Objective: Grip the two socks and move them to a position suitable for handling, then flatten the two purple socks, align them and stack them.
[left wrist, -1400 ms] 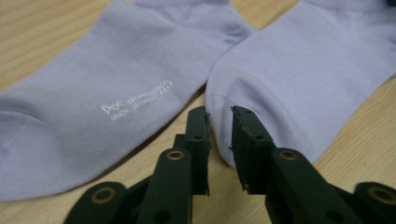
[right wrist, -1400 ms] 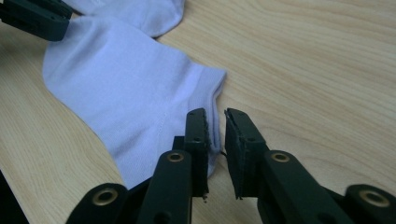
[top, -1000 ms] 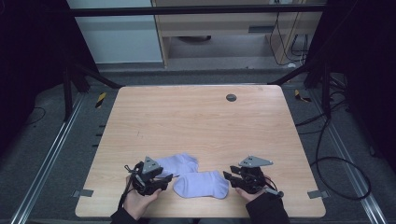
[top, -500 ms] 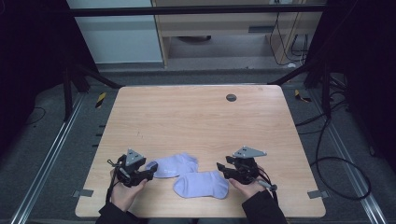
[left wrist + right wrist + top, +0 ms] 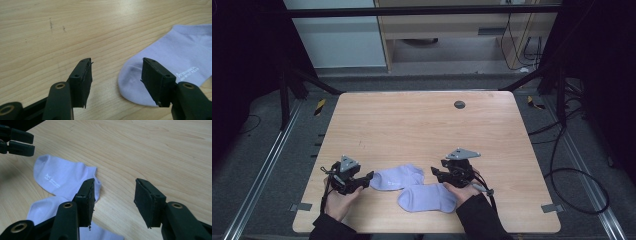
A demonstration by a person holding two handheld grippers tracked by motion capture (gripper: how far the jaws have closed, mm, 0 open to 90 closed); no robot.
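Pale wooden surface [image 5: 422, 130], ringed by a dark metal frame and cabling, carries two lilac ankle socks near its front edge; all positions below are taken from the far sock [image 5: 398, 178]. That sock lies flat, toe toward the person's left, with small white lettering on its sole visible in both gripper views. The near sock [image 5: 428, 198] sits just beside it on the person's side and shifted to the right, and the two appear to touch or slightly overlap where their edges meet, though the exact contact cannot be settled from the high view. The left gripper [image 5: 366, 179] rests low just off the far sock's toe, its jaws standing wide and empty; in the left gripper view the toe [image 5: 130, 80] lies between them and partly under the right-hand jaw, which suggests a line-up for a pinch at the toe end. The right gripper [image 5: 435, 174] hangs at the far sock's opposite, cuff end, jaws likewise wide and holding nothing; its own view shows the cuff edge [image 5: 96, 183] beside its left-hand jaw. In my judgement, both tools bracket the far sock end to end so that it can be lifted or laid over its partner, and neither has yet closed on fabric. A round dark grommet [image 5: 459, 104] lies well beyond the far sock.
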